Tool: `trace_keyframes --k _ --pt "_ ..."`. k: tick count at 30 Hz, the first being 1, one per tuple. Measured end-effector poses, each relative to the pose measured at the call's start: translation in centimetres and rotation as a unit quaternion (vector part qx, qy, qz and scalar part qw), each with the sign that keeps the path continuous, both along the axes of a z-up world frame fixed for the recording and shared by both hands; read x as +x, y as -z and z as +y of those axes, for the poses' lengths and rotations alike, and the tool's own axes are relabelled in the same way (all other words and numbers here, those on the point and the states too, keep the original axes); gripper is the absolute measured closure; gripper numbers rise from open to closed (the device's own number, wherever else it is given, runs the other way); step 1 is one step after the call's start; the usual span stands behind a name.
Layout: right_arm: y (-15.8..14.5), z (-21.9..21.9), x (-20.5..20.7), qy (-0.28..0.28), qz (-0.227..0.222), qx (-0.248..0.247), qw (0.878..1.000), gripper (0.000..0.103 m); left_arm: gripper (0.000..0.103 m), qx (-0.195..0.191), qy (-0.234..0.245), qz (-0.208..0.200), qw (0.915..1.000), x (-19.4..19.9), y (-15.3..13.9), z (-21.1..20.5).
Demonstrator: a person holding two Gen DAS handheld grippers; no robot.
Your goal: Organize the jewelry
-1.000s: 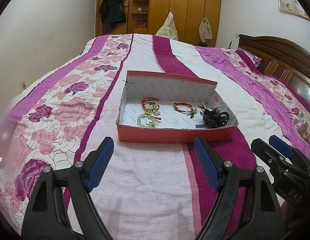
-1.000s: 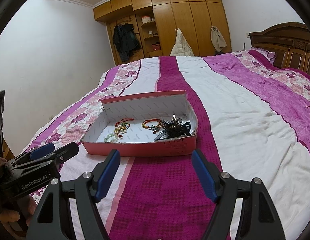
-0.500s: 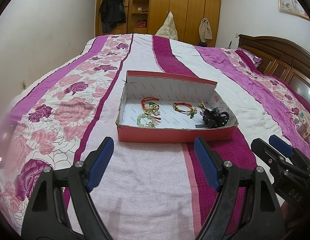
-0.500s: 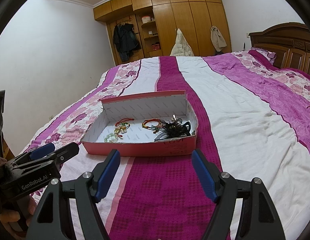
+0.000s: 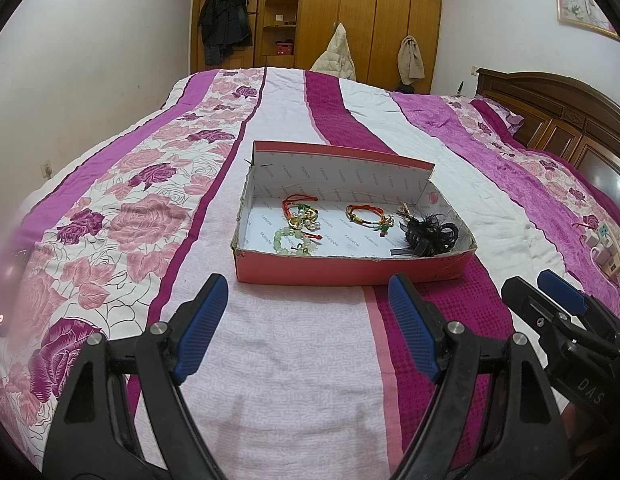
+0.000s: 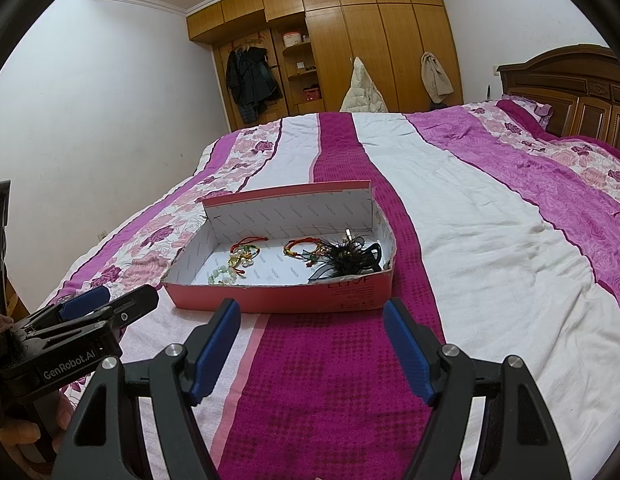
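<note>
An open pink cardboard box point(image 5: 350, 270) point(image 6: 285, 300) lies on the bed. Inside are a red-cord bracelet with gold and pearl beads point(image 5: 301, 212) point(image 6: 245, 254), a green bead bracelet point(image 5: 291, 242) point(image 6: 221, 276), a red and gold bracelet point(image 5: 368, 216) point(image 6: 303, 250) and a black feathered hair clip point(image 5: 430, 236) point(image 6: 346, 258). My left gripper point(image 5: 305, 312) is open and empty, in front of the box's near wall. My right gripper point(image 6: 312, 340) is open and empty, also short of the box. Each gripper shows at the edge of the other's view, the right one point(image 5: 550, 304) and the left one point(image 6: 105, 304).
The bed has a pink, purple and white floral quilt point(image 5: 121, 220). A wooden headboard point(image 5: 570, 128) is at the right, a wooden wardrobe point(image 6: 362, 40) with hanging coats at the far end. Small items lie on the quilt at the right edge point(image 5: 602, 248).
</note>
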State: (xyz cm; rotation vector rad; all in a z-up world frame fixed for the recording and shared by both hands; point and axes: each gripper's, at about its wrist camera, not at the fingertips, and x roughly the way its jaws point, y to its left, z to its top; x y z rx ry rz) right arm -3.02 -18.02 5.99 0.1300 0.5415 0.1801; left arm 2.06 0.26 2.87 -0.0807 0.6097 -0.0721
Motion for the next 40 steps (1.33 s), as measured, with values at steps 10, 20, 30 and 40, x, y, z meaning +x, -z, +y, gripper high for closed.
trace_keyframes --k 10,20,30,40 --pt "0.00 0.03 0.01 0.000 0.000 0.000 1.000 0.027 0.028 0.000 0.000 0.000 1.0000 0.04 0.01 0.00" --pt "-0.02 0.07 0.00 0.000 0.000 -0.001 1.000 0.027 0.028 0.000 0.001 -0.002 1.0000 0.08 0.03 -0.14" --pt "-0.14 0.17 0.20 -0.002 -0.002 -0.003 1.000 0.027 0.028 0.000 0.002 -0.001 1.0000 0.20 0.07 -0.16" --pt "-0.14 0.16 0.22 -0.003 -0.001 -0.003 1.000 0.027 0.028 0.004 0.002 0.003 1.0000 0.28 0.16 -0.14"
